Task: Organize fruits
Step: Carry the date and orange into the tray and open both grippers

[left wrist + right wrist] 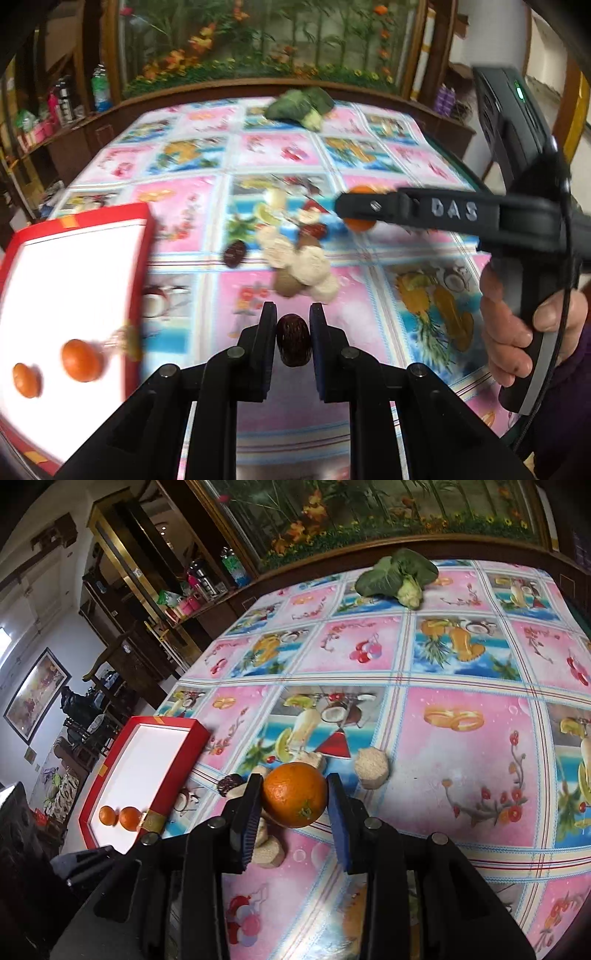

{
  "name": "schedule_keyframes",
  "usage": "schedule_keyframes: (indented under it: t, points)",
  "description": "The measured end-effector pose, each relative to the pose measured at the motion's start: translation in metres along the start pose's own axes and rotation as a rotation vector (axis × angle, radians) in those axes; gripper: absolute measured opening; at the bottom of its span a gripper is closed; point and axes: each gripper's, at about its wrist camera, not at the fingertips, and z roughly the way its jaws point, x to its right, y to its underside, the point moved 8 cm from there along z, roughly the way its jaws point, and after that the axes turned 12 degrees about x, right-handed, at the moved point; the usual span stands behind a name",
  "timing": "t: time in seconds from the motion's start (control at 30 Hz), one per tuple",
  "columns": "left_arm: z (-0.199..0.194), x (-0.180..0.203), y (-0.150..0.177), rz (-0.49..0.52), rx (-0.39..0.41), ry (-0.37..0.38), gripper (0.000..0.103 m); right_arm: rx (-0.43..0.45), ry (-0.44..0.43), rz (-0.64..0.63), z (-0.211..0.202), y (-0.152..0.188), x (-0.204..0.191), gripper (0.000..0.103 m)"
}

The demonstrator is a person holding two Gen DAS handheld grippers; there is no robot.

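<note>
A dark red date (293,345) is pinched between the blue pads of the left gripper (293,332), above the patterned tablecloth (369,332). An orange (295,794) is clamped between the fingers of the right gripper (295,801), held clear of the cloth; in the left wrist view that gripper is seen from the side, with the orange partly hidden behind a finger marked DAS and a hand (517,325) wrapped round the grip. The red box (147,775), with a white inside, is taken here as the landmark: it lies on the cloth at the table's left edge. Inside the box, near its close corner, two small oranges (117,816) are seen side by side, touching or nearly so. A gold band (153,820) is fixed to the box's wall just beside them. Just right of the box, on the cloth, a second date (235,253) lies alone. Further right of the box a loose heap of pale round slices (295,258) is spread, with another date (314,230) and a brown nut-like piece (288,286) among them; what the slices are cannot be told. One more pale slice (371,767) sits apart, beyond the heap from the box. Well away from the box, at the far edge of the table, a leafy green vegetable (400,574) rests on the cloth. The left wrist view is blurred, the box most of all.
</note>
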Motion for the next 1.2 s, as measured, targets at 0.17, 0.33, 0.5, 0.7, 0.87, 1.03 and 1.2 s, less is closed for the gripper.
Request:
schedule_keyframes:
  t: [0.17, 0.33, 0.5, 0.7, 0.87, 1.03, 1.2]
  points:
    - [-0.026, -0.043, -0.011, -0.049, 0.069, -0.092, 0.017, 0.042, -0.064, -0.036, -0.004, 0.000, -0.033, 0.037]
    - [-0.052, -0.106, -0.018, -0.097, 0.127, -0.241, 0.016, 0.048, -0.160, -0.060, 0.010, 0.006, -0.090, 0.037]
    - [-0.075, -0.169, -0.011, -0.150, 0.158, -0.397, 0.016, 0.019, -0.243, -0.089, 0.040, 0.022, -0.157, 0.037]
    - [-0.082, -0.221, 0.008, -0.215, 0.144, -0.495, 0.016, -0.030, -0.275, -0.105, 0.078, 0.042, -0.211, 0.037]
    - [-0.082, -0.251, 0.029, -0.274, 0.106, -0.532, 0.016, -0.089, -0.238, -0.118, 0.112, 0.057, -0.229, 0.037]
    - [-0.083, -0.269, 0.043, -0.308, 0.083, -0.555, 0.016, -0.149, -0.193, -0.177, 0.130, 0.072, -0.231, 0.037]
    - [-0.073, -0.275, 0.052, -0.322, 0.045, -0.562, 0.017, -0.171, -0.175, -0.211, 0.131, 0.078, -0.227, 0.038]
